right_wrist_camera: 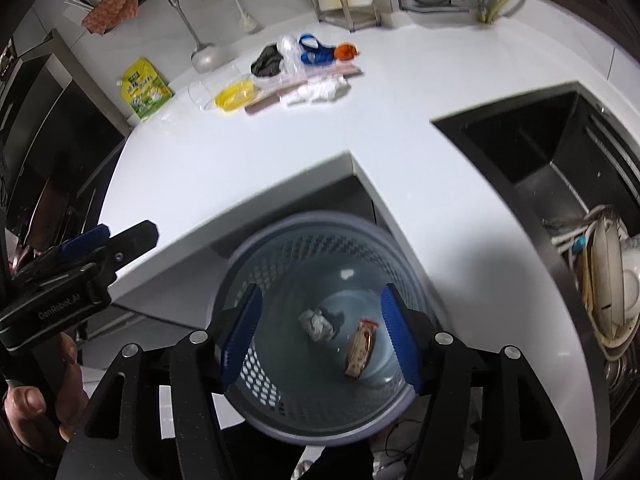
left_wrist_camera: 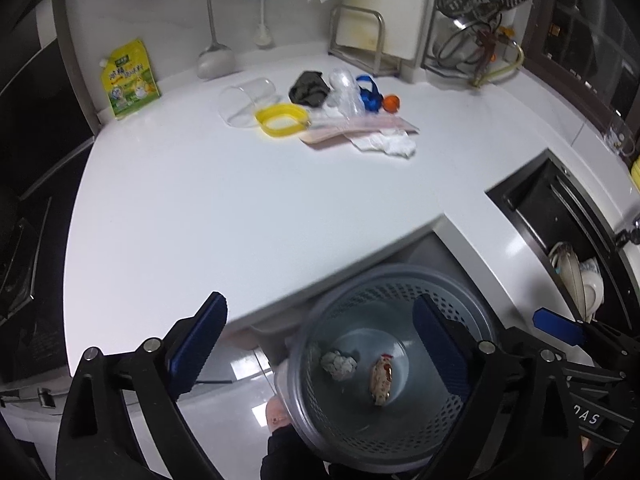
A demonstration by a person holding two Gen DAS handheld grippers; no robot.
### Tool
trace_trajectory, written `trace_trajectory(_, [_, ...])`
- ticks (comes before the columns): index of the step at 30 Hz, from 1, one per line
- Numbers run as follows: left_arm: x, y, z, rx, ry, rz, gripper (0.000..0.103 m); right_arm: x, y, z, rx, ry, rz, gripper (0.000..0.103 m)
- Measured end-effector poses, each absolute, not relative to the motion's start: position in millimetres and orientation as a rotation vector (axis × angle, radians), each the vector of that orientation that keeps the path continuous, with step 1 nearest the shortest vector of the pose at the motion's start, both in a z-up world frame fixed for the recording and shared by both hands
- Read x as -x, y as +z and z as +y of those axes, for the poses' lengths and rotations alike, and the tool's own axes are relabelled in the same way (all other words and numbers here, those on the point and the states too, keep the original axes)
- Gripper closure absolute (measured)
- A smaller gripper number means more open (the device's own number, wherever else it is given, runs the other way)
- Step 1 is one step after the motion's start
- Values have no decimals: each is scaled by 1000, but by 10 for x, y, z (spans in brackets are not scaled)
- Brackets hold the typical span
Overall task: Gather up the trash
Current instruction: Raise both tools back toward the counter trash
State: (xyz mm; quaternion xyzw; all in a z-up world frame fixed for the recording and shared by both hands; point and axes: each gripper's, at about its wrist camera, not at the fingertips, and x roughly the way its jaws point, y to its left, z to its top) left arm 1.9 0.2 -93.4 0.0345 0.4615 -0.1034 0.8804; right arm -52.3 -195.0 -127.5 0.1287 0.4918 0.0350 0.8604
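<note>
A grey perforated waste basket (left_wrist_camera: pixel 460 292) (right_wrist_camera: pixel 280 248) stands on the floor below the counter's inner corner. Inside lie a crumpled white tissue (left_wrist_camera: pixel 339 365) (right_wrist_camera: pixel 318 323) and a snack wrapper (left_wrist_camera: pixel 382 378) (right_wrist_camera: pixel 361 349). My left gripper (left_wrist_camera: pixel 320 344) is open and empty, over the counter edge and basket. My right gripper (right_wrist_camera: pixel 320 334) is open and empty above the basket. On the white counter (left_wrist_camera: pixel 240 208) (right_wrist_camera: pixel 248 152) at the back lie trash items: white tissue (left_wrist_camera: pixel 390 144) (right_wrist_camera: pixel 320 90), pink packaging (left_wrist_camera: pixel 360 126), black bag (left_wrist_camera: pixel 308 88) (right_wrist_camera: pixel 266 61), clear plastic (left_wrist_camera: pixel 345 90), blue strap (left_wrist_camera: pixel 370 94) (right_wrist_camera: pixel 314 52), orange piece (left_wrist_camera: pixel 391 103) (right_wrist_camera: pixel 346 51).
A yellow lid (left_wrist_camera: pixel 282 119) (right_wrist_camera: pixel 234 96) and clear container (left_wrist_camera: pixel 246 98) lie near the trash. A yellow-green pouch (left_wrist_camera: pixel 129 80) (right_wrist_camera: pixel 145 88) leans at back left. A dark sink (left_wrist_camera: pixel 560 216) (right_wrist_camera: pixel 552 160) with dishes (right_wrist_camera: pixel 608 280) is on the right. Racks stand along the back wall.
</note>
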Motion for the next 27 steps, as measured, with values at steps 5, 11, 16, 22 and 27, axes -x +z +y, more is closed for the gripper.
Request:
trace_trajectory(5, [-238, -804, 187, -70, -185, 914, 8, 323, -1149, -1910, -262, 40, 981, 38])
trace_trajectory(11, [-611, -717, 376, -67, -164, 868, 8, 2, -1082, -1858, -264, 0, 958, 36])
trace_trajectory(16, [-998, -720, 523, -68, -126, 817, 8, -269, -1096, -1824, -264, -41, 953, 36])
trace_trajectory(22, [-1611, -821, 751, -60, -86, 769, 8, -622, -1239, -1813, -285, -90, 970, 36])
trace_trajectory(27, [-2094, -1057, 873, -93, -74, 763, 8, -912, -1385, -1815, -312, -134, 980, 36])
